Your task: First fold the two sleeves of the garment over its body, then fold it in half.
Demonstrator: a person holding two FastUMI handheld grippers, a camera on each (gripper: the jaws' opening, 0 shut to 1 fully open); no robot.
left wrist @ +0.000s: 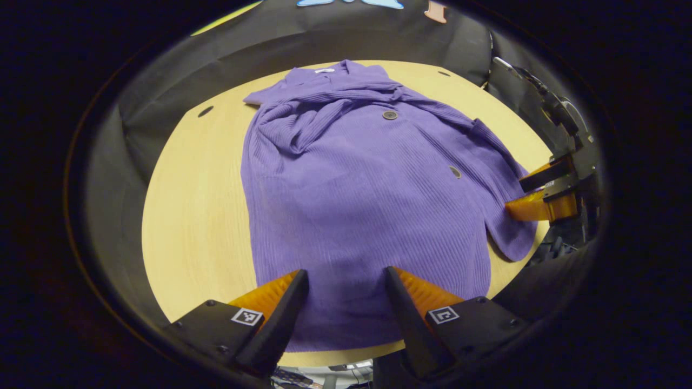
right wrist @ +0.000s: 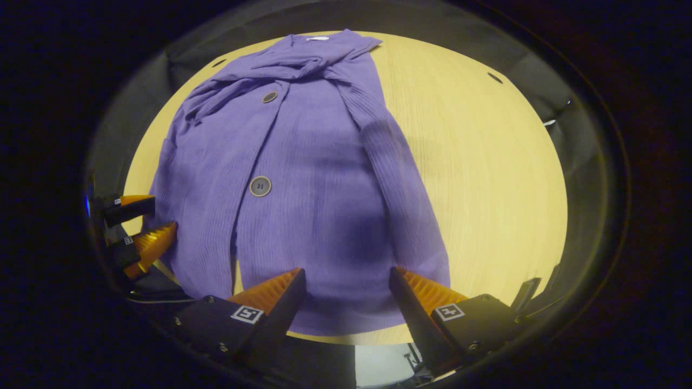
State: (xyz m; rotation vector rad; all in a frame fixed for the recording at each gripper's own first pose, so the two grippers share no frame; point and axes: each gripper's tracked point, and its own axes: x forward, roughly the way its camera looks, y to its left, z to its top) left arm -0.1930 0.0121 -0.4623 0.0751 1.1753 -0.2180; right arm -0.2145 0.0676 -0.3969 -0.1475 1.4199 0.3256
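A purple ribbed cardigan [left wrist: 357, 200] lies flat on the round wooden counter [left wrist: 200, 216], both sleeves folded across its chest near the collar. A small white neck label [left wrist: 324, 70] shows — too small to read. The left gripper [left wrist: 346, 283] and right gripper [right wrist: 346, 281] hover spread apart over the hem, holding nothing.

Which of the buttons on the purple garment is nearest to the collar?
On the purple garment, it is the button just below the crossed sleeves. The other button lies farther down the front, closer to the hem.
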